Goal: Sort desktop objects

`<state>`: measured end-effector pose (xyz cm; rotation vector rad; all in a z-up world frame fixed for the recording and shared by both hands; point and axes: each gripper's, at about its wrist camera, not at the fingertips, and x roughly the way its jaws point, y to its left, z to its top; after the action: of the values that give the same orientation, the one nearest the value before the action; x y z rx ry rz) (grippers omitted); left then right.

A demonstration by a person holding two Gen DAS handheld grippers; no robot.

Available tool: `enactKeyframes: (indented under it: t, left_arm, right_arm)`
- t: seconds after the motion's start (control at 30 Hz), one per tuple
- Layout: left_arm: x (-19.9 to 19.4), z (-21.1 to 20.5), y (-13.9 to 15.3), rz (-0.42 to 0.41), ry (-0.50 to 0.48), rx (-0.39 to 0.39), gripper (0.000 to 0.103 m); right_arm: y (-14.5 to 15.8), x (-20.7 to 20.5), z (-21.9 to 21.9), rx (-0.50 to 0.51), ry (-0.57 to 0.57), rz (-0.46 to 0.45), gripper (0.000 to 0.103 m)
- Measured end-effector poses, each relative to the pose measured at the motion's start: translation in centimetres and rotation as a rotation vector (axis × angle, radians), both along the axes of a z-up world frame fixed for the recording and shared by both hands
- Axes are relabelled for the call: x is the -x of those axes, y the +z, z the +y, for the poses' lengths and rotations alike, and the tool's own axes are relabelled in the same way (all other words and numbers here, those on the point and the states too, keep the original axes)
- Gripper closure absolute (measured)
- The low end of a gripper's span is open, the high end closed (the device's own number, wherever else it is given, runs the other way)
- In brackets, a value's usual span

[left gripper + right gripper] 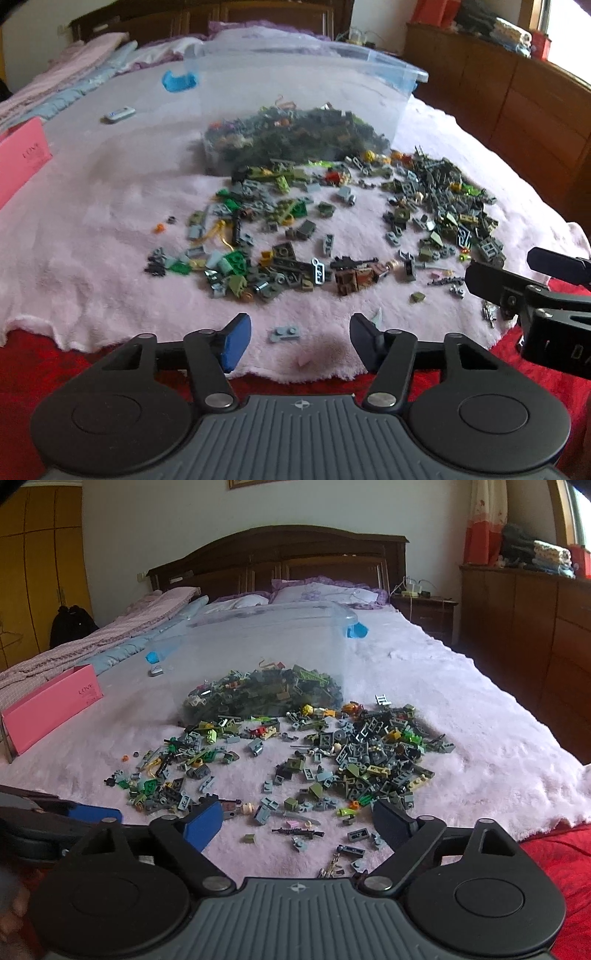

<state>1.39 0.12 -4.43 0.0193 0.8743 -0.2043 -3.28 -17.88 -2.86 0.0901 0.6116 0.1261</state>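
You see mostly grey, olive and green toy bricks (332, 760) strewn on a pale pink fluffy blanket (461, 709), a clear bin (258, 635) with blue latches, a pink box (51, 705), and a red bedcover (554, 853) beneath.

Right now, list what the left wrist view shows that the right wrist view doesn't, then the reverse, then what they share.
Only the left wrist view: a small grey plate lying alone between the left gripper's open jaws.

Only the right wrist view: the headboard, a yellow wardrobe, and a black toy gun between the right gripper's open jaws.

Both: the clear bin holding bricks, the loose bricks on the blanket, and the pink box.
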Motion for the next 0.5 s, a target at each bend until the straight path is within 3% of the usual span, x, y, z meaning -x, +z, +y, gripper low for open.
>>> enactKeyframes:
  t: [0.07,0.1,0.17,0.2,0.5]
  left_arm:
    - [-0.2,0.0,-0.4,0.006,0.003,0.001,0.046]
    - [-0.3,0.1,-0.5,0.01,0.007,0.002,0.053]
    - [-0.6,0.2,-0.8,0.019,0.014,0.004,0.07]
    - [-0.6,0.3,-0.9,0.023,0.015,0.008,0.085]
    - [-0.5,0.3,-1.1,0.031,0.01,0.012,0.084]
  right_arm:
    - [-0.2,-0.1,-0.1,-0.006,0.003,0.009,0.018]
    - [-0.3,-0.2,-0.1,-0.008,0.005,0.012,0.02]
    - [-0.5,-0.4,0.0,-0.01,0.013,0.02,0.023]
    - [-0.6,-0.5,0.0,-0.01,0.018,0.025,0.026]
    - [-1.1,-2.1,0.9,-0.007,0.085,0.057,0.041]
